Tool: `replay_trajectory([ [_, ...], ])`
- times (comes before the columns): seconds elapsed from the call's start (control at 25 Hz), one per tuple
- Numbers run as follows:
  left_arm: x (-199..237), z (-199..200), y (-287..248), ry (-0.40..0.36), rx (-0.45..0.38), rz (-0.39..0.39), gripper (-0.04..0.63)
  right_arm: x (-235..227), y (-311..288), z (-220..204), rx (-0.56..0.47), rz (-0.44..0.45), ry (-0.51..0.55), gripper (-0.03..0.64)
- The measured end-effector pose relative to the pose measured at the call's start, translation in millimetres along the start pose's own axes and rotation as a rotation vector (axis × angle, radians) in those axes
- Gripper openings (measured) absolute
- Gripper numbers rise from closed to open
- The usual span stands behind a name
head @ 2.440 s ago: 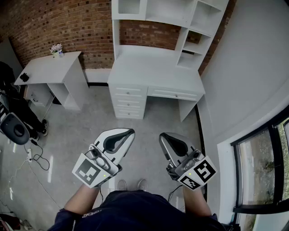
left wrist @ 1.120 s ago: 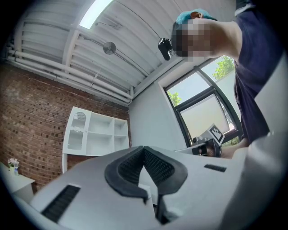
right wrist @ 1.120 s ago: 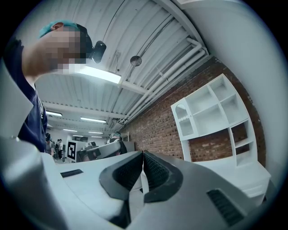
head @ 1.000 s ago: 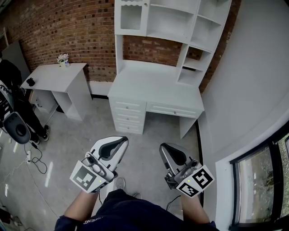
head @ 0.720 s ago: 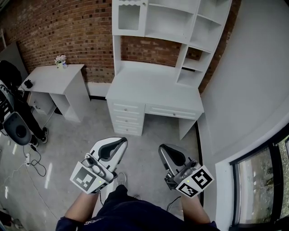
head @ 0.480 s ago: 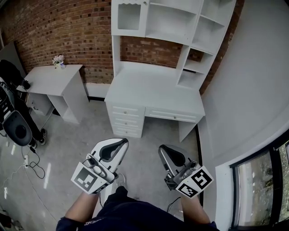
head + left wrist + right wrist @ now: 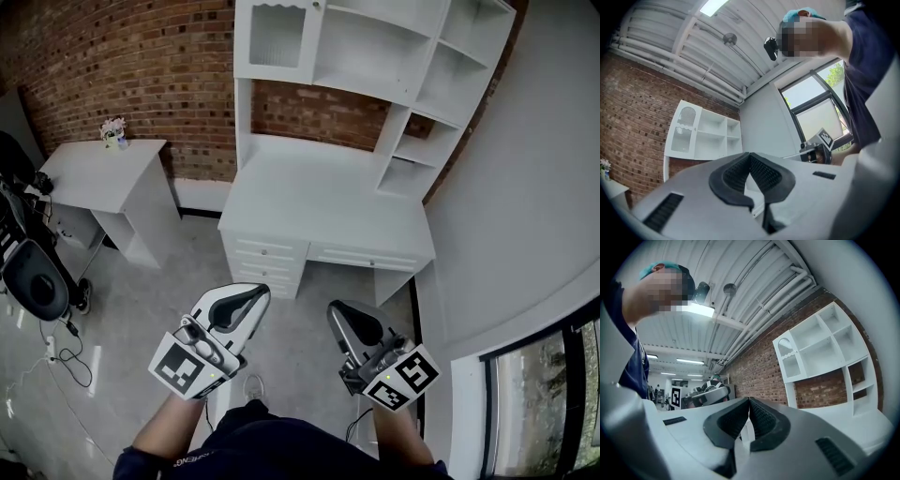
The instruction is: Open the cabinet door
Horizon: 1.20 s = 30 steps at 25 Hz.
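Two grippers are held low: the left gripper (image 7: 257, 293) at 7 o'clock, the right gripper (image 7: 338, 315) at 5 o'clock, both clenched on nothing. One cabinet door (image 7: 277, 37) is seen shut at 12 o'clock.

This looks like a home study mocked up inside a work hall. Against a red brick wall (image 7: 141, 66) stand 2 white desks. The large desk (image 7: 328, 202) has drawers and a shelf hutch (image 7: 375, 47) with a glazed cabinet door (image 7: 277, 37). The small desk (image 7: 94, 164) bears a pot of flowers (image 7: 113, 131). The floor (image 7: 159, 291) is bare concrete, with loose cables (image 7: 66, 347) and a black office chair (image 7: 33, 281). Exposed pipes (image 7: 787, 282) and strip lights (image 7: 698, 310) run overhead.
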<state>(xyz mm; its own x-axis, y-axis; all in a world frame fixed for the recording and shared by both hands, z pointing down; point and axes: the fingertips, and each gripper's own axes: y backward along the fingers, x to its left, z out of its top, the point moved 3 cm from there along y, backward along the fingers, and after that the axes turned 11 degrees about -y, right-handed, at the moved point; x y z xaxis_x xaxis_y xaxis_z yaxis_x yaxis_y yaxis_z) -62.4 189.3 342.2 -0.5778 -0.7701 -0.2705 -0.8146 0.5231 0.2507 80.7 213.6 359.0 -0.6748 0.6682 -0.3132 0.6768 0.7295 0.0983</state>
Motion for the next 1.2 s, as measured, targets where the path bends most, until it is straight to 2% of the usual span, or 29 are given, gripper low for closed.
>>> replay_trajectory([
  [0.48,103.7,-37.8,-20.8,0.003,-0.009,-0.074,0.008,-33.4,-101.2,2.3,-0.003,-0.059,-0.005,0.026],
  [0.6,121.2,-43.3,-28.8,0.015,-0.022,-0.068,0.008,-43.2,-117.0,0.3,0.008,-0.07,-0.008,0.026],
  [1.2,164.1,-67.7,-60.0,0.01,-0.011,-0.076,0.008,-81.7,-165.5,5.9,0.015,-0.057,-0.009,0.026],
])
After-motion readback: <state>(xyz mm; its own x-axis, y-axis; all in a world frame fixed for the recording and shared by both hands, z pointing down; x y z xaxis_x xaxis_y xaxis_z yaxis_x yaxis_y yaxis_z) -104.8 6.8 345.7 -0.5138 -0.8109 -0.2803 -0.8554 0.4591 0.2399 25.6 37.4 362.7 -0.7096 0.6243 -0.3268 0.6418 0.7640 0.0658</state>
